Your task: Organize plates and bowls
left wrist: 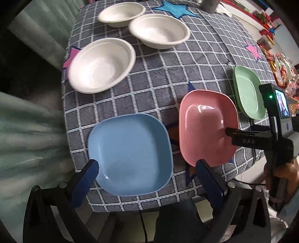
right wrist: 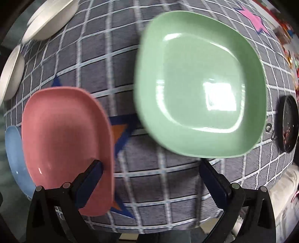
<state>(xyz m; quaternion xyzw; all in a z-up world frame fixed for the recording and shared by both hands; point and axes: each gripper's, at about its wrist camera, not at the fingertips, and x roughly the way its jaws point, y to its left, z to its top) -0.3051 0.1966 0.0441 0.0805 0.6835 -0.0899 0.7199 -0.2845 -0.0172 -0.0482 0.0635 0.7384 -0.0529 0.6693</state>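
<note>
Three white bowls (left wrist: 102,65) (left wrist: 159,30) (left wrist: 121,14) sit at the far left of the checked tablecloth (left wrist: 160,74). A blue square plate (left wrist: 130,154), a pink plate (left wrist: 206,127) and a green plate (left wrist: 248,92) lie in a row along the near edge. My left gripper (left wrist: 147,168) is open, its fingers spread to either side of the blue plate's near part. My right gripper (right wrist: 151,168) is open over the cloth between the pink plate (right wrist: 63,145) and the green plate (right wrist: 200,84), its left finger (right wrist: 91,179) over the pink plate's rim. The right gripper's tip (left wrist: 233,133) shows above the pink plate.
A dark round dish (right wrist: 287,123) lies at the right table edge beyond the green plate. Two white bowls (right wrist: 50,18) (right wrist: 11,74) show at far left. A grey cup (left wrist: 209,5) stands at the back. Green curtain (left wrist: 28,130) hangs left of the table.
</note>
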